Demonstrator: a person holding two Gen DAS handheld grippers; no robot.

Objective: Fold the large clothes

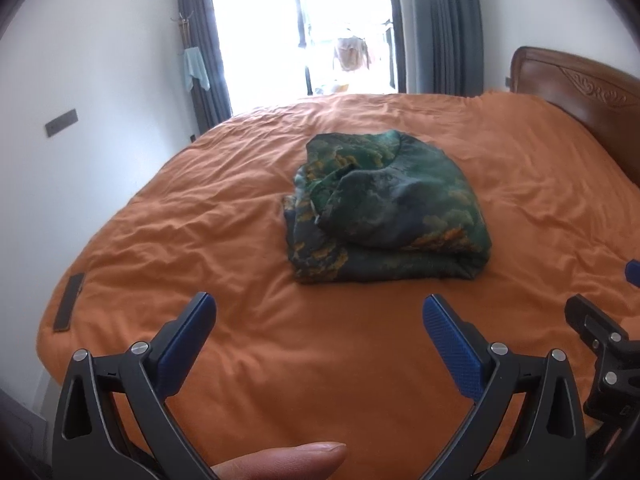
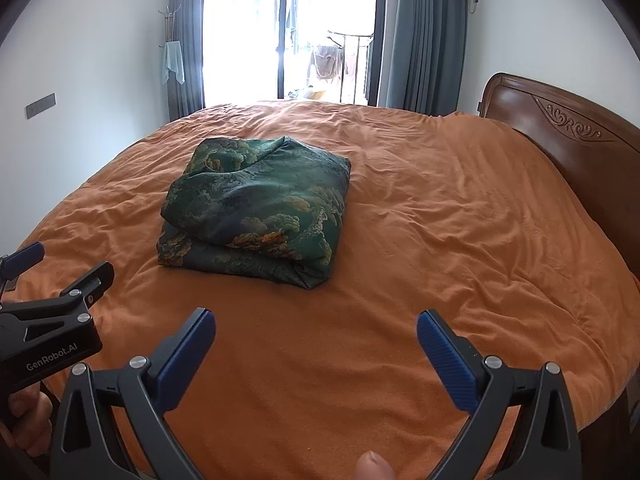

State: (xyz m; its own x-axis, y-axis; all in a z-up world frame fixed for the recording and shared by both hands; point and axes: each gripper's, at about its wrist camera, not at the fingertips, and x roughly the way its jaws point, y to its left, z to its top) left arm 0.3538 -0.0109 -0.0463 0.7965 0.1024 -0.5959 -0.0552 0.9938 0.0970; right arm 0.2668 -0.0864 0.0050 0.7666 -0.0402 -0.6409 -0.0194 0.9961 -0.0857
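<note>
A dark green garment (image 1: 384, 208) with orange-yellow patterns lies folded in a thick bundle in the middle of the bed; the right wrist view shows the garment (image 2: 256, 208) left of centre. My left gripper (image 1: 319, 312) hovers open over the near part of the orange bedcover (image 1: 240, 240), short of the bundle, with nothing between its blue pads. Likewise, my right gripper (image 2: 316, 328) is open and empty above the bedcover (image 2: 460, 240), nearer than the bundle and to its right. Each wrist view catches the other gripper at its edge.
A carved wooden headboard (image 2: 568, 136) bounds the bed on the right. Grey curtains (image 2: 424, 32) frame a bright balcony door (image 2: 288, 28) beyond the far edge. A dark flat object (image 1: 70, 302) lies at the bed's left edge. A fingertip (image 1: 288, 460) shows at the bottom.
</note>
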